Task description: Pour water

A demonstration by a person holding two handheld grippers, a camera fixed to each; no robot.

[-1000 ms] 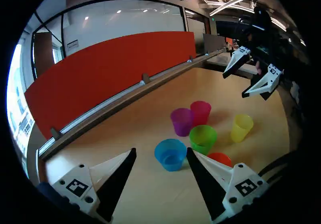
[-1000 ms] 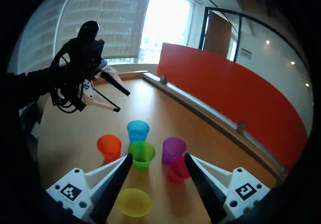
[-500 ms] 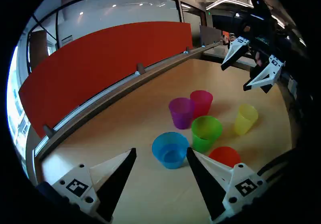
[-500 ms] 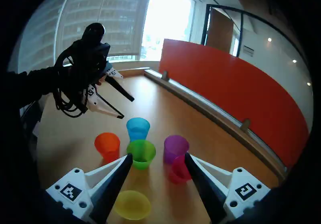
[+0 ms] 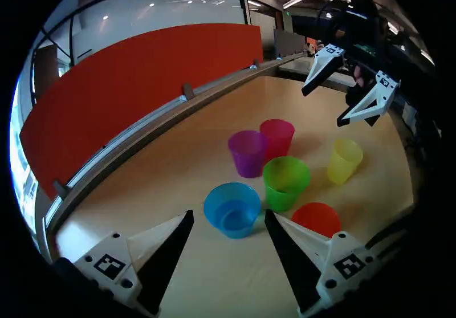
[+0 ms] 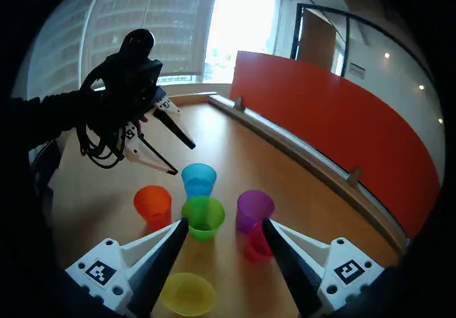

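Right, our left gripper (image 5: 228, 213) has its fingers spread wide and empty. The blue cup (image 5: 232, 221) stands on the table (image 5: 188, 158), just ahead between the tips. We judge it thin plastic, light and squashy, likely with water inside, so grip mid-wall gently. Behind it are the green cup (image 5: 285, 181) and purple cup (image 5: 248, 153). Farthest off, the right gripper (image 5: 322, 108) is also spread and holds nothing.

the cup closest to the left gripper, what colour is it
Blue cup; clearest in the left gripper view.

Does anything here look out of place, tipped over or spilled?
Nothing stands out. The blue cup, green cup, purple cup, pink cup, yellow cup and orange cup all stand upright on the table, with no spill visible. The left tongs and right tongs are open and hold nothing.
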